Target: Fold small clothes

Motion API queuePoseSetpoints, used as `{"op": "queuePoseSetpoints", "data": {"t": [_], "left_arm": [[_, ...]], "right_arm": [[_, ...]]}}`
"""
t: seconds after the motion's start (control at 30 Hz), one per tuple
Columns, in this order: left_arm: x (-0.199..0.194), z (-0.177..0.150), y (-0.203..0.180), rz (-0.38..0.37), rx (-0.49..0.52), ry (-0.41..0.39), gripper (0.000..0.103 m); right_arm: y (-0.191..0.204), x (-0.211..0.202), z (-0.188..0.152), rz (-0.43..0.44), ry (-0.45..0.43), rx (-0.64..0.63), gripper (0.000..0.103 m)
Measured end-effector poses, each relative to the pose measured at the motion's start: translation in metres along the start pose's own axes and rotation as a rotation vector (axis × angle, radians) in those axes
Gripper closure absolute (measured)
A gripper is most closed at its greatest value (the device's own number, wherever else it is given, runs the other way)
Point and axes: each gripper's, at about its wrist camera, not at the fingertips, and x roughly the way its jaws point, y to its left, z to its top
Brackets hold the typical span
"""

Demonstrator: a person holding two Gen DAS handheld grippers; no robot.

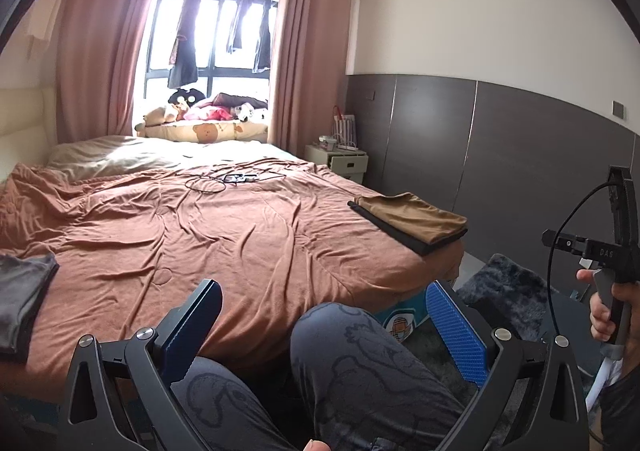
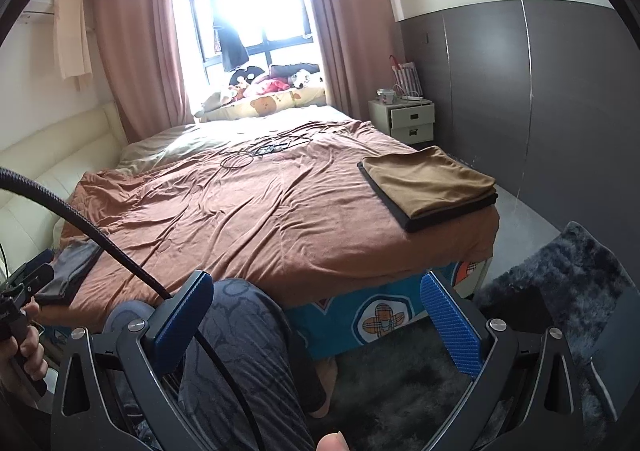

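Note:
A folded tan garment (image 1: pixel 416 217) (image 2: pixel 428 177) lies on top of a folded black one (image 1: pixel 400 233) (image 2: pixel 436 217) at the bed's right front corner. A grey garment (image 1: pixel 22 301) (image 2: pixel 70 273) lies at the bed's left front edge. My left gripper (image 1: pixel 324 325) is open, held over the person's patterned trouser legs (image 1: pixel 360 367) in front of the bed, with nothing between its blue pads. My right gripper (image 2: pixel 316 321) is open too, empty, low before the bed's front edge. Each gripper is far from the clothes.
The bed carries a wrinkled rust-brown cover (image 1: pixel 208 235) (image 2: pixel 248 207) with a black cable and a small device (image 1: pixel 236 178) near its middle. A white nightstand (image 2: pixel 412 119) stands by the grey wall. A dark shaggy rug (image 2: pixel 560 283) lies on the floor at right.

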Motion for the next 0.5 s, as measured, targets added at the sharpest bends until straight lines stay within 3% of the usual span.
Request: {"op": "queuePoseSetpoints", "data": {"t": [0.27,0.5], "left_arm": [[-0.014,-0.018,0.003,0.014,-0.011,0.011,0.0],[-0.017,-0.022,0.004,0.018,-0.026,0.014,0.0]], "right_arm": [[0.009,-0.006,-0.028,0.01,0.016,0.026,0.0],[0.02,-0.007,-0.031,0.014,0.029,0.03,0.0]]}}
